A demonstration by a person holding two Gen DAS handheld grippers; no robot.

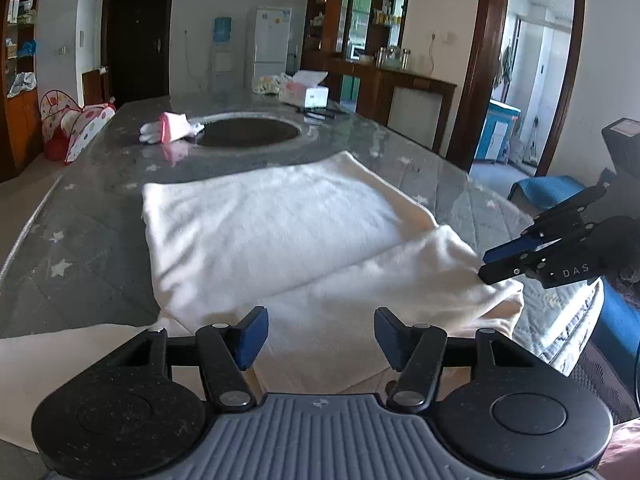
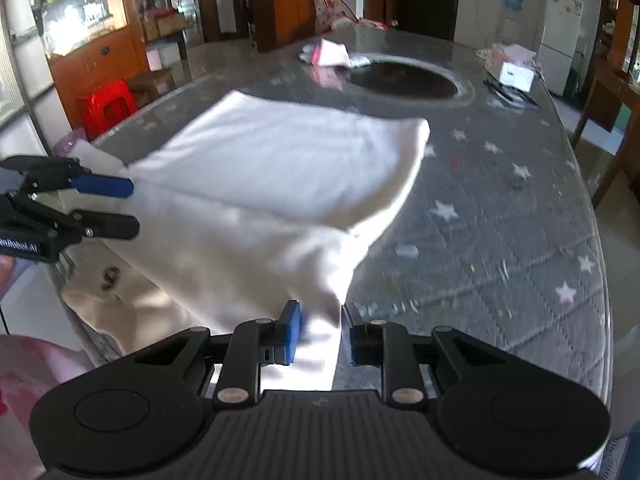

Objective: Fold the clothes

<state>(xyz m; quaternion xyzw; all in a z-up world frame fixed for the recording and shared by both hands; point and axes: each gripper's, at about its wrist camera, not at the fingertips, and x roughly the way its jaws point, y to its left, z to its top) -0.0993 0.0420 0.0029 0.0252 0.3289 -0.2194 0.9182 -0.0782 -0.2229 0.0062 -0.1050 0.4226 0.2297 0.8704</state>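
Observation:
A white garment (image 1: pixel 280 232) lies partly folded on the grey star-patterned table (image 1: pixel 80 200), its near part hanging over the table's front edge. My left gripper (image 1: pixel 320 338) is open, its jaws wide apart just above the garment's near edge, holding nothing. My right gripper (image 2: pixel 320 338) is partly open with a corner of the white garment (image 2: pixel 260 184) between its pads; the cloth looks loose there. The right gripper also shows in the left wrist view (image 1: pixel 496 262) at the garment's right corner. The left gripper shows in the right wrist view (image 2: pixel 128 208), open at the garment's left side.
A round dark inset (image 1: pixel 248 132) sits mid-table, with pink-and-white gloves (image 1: pixel 170 128) beside it and a tissue box (image 1: pixel 306 90) farther back. A red stool (image 2: pixel 108 106) stands off the table's left side. A blue seat (image 1: pixel 548 188) is at the right.

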